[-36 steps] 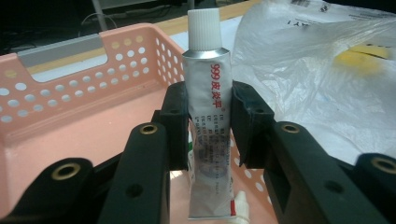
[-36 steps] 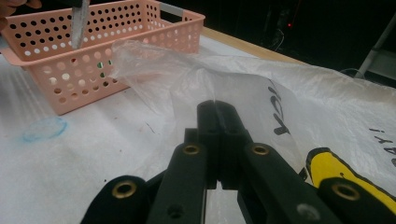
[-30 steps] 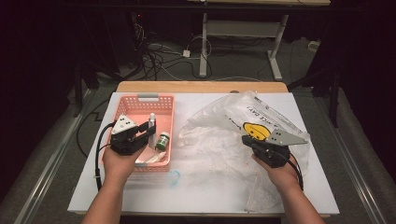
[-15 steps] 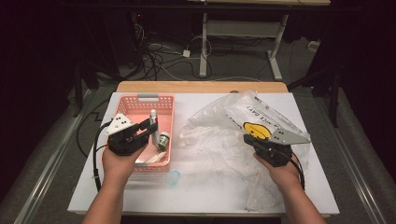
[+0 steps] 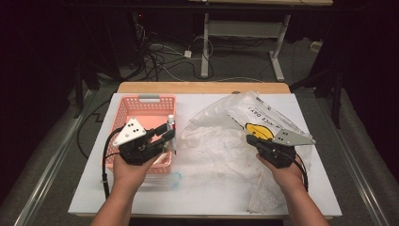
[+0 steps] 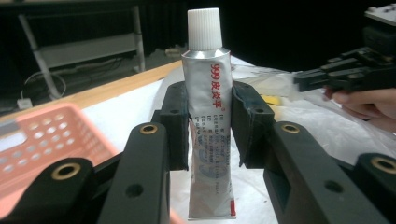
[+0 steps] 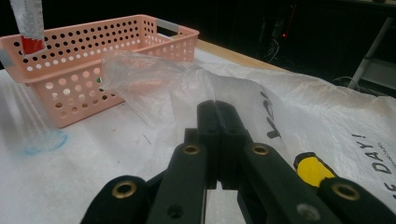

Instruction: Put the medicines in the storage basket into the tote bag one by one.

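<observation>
Two grippers at work: the left gripper [image 5: 162,139] has its fingers [image 6: 180,126] clamped on a tube [image 6: 208,116] w/ its cap up, above the pink basket [image 5: 141,106] near the desk's [image 5: 207,197] left edge. The right gripper [image 5: 251,140] has its fingers pinched shut on the plastic bag [image 5: 221,141], so the bag's mouth lies to the tube's right, towards the desk's right edge. Vs. a sec ago, the tube is up out of the basket & nearer the bag.

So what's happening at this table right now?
A person works with two hand-held grippers. The left gripper is clamped on a silver tube with a white cap, holding it upright above the pink basket. The right gripper is shut on the edge of a clear plastic bag lying on the white table.
</observation>
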`<state>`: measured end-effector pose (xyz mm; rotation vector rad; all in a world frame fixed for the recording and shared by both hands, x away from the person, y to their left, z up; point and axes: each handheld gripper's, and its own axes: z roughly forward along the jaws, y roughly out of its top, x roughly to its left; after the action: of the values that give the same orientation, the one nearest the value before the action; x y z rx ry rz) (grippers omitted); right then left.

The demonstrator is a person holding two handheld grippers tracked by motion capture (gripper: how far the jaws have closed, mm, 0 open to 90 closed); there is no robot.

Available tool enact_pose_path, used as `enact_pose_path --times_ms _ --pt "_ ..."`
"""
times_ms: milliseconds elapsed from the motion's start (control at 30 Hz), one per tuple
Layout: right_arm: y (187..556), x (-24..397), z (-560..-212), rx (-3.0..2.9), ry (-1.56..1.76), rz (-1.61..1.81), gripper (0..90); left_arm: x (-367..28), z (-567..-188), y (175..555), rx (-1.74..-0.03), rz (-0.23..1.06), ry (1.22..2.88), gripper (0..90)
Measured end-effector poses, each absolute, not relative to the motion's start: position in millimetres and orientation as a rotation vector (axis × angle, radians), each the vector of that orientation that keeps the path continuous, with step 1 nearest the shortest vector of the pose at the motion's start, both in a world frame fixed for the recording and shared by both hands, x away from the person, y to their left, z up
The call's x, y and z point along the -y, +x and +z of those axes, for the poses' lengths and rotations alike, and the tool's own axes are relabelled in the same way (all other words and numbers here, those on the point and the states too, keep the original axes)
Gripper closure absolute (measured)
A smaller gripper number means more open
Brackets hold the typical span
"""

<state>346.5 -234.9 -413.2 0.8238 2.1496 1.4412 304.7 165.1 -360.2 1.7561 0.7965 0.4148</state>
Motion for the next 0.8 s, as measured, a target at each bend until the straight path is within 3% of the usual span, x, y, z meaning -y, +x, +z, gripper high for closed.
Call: enact_pose_path --times_ms 800 --pt "345 235 -411 -2.141 0.821 1.448 90.0 -100 -393 304 -0.714 0.321 1.824 67.2"
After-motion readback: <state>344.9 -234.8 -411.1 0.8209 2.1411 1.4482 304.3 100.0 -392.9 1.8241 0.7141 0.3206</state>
